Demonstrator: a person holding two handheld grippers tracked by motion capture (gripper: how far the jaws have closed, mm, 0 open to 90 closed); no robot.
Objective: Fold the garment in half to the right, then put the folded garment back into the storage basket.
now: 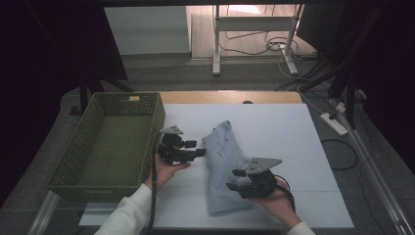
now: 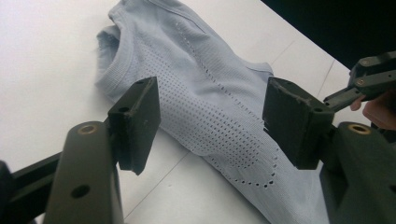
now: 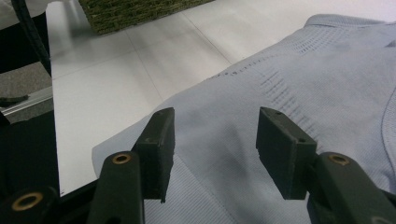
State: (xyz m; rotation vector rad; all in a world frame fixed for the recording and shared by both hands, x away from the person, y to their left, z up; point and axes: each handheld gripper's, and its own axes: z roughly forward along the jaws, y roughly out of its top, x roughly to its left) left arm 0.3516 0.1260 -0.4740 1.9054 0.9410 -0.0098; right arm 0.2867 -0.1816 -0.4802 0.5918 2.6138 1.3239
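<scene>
Basket (image 1: 110,142), green woven, sits at the left of the white table (image 1: 293,142), its near end past the table's front edge. Nothing seen inside it.

Left gripper (image 1: 199,148) sits just right of the basket, pointing right at the shirt (image 1: 226,164). Jaws apart, nothing between the pads; in the left gripper view (image 2: 212,126) the shirt's perforated knit lies beyond and below them, collar end at upper left.

Shirt: pale blue, folded to a long strip, lying mid-table, running from far to near edge.

Right gripper (image 1: 235,179) is over the shirt's near right edge, pointing left. Jaws parted, gripping nothing; in the right gripper view (image 3: 215,140) the fabric (image 3: 280,84) lies flat beneath the pads.
</scene>
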